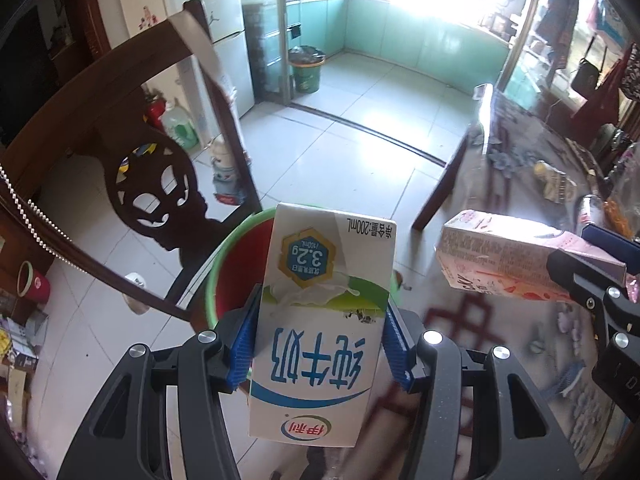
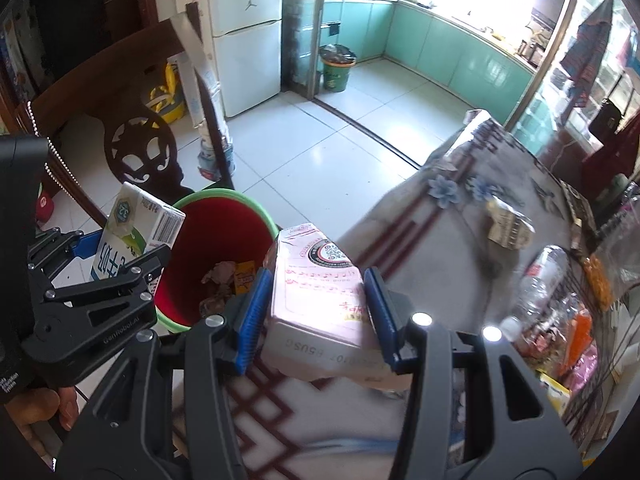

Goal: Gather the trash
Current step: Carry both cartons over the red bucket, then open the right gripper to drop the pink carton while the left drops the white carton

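Observation:
My left gripper [image 1: 320, 340] is shut on a white, blue and green milk carton [image 1: 320, 320], held above the red bin with a green rim [image 1: 228, 276]. That carton [image 2: 132, 232] and the left gripper [image 2: 116, 256] also show in the right wrist view, over the bin's left edge. My right gripper [image 2: 316, 312] is shut on a pink drink carton [image 2: 316, 288], held over the table edge just right of the bin [image 2: 212, 236]. The pink carton [image 1: 500, 260] also shows in the left wrist view. Crumpled trash lies inside the bin.
A dark carved wooden chair [image 1: 152, 184] stands just left of the bin. The table with a patterned cloth [image 2: 440, 240] carries a clear plastic bottle [image 2: 540, 280], a crumpled wrapper [image 2: 506, 226] and several packets at the right. A green bucket [image 2: 336, 70] stands far off at the kitchen doorway.

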